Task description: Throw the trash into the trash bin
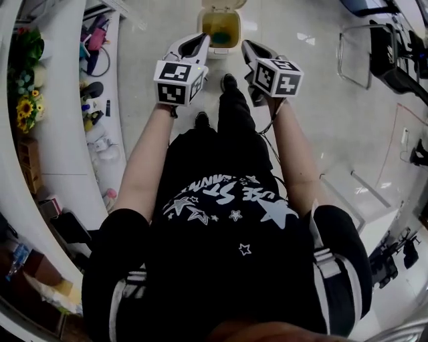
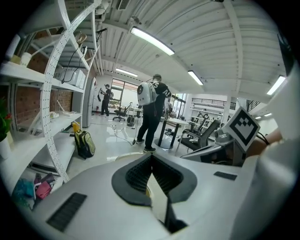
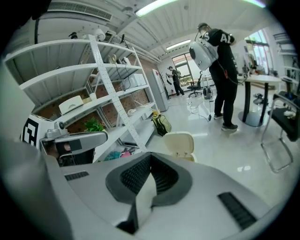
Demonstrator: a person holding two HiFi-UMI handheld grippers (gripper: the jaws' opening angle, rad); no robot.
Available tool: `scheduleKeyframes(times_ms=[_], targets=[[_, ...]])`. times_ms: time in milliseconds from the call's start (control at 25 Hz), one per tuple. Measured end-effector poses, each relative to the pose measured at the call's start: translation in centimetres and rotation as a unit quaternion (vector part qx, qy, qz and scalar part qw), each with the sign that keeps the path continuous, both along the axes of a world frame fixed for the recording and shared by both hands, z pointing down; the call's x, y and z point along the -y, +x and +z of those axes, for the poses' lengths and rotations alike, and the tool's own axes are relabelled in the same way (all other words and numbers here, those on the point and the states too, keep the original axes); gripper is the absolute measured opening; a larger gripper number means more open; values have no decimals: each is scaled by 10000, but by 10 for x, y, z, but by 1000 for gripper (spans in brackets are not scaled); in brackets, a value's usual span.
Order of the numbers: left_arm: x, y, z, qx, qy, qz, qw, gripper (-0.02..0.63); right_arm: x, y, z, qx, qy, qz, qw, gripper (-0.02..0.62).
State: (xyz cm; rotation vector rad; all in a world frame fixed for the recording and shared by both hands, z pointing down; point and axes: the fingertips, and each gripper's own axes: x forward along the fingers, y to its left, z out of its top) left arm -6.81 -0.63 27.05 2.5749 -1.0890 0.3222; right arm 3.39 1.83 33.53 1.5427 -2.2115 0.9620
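Pale glossy floor, with the open trash bin (image 1: 221,30) just beyond the person's feet (image 1: 229,82). Clenched and holding no trash, the left hand-held gripper (image 1: 200,40) and right hand-held gripper (image 1: 247,45) hover before it. Careless swinging might knock the bin over.

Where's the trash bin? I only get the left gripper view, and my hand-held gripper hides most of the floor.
Observer: The head view shows the trash bin on the floor just ahead of you, lid up.
Operator: What's inside?
Observer: Its inside looks yellowish-green; liner or trash, I can't tell.
Operator: Is my other hand holding trash?
Observer: No, the right hand-held gripper is shut, with nothing between its jaws.
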Motion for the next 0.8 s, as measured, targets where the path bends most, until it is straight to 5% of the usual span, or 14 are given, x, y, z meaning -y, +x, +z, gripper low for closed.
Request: scheduleKeyframes(times_ms=[480,800], targets=[[-47,12,-23,-113,133,509,9986,9,-79,26,-32,-71,99,620,9980,6],[-62,15,-30,-64,174,467,9987,9,-92,26,-40,51,162,547,9984,6]])
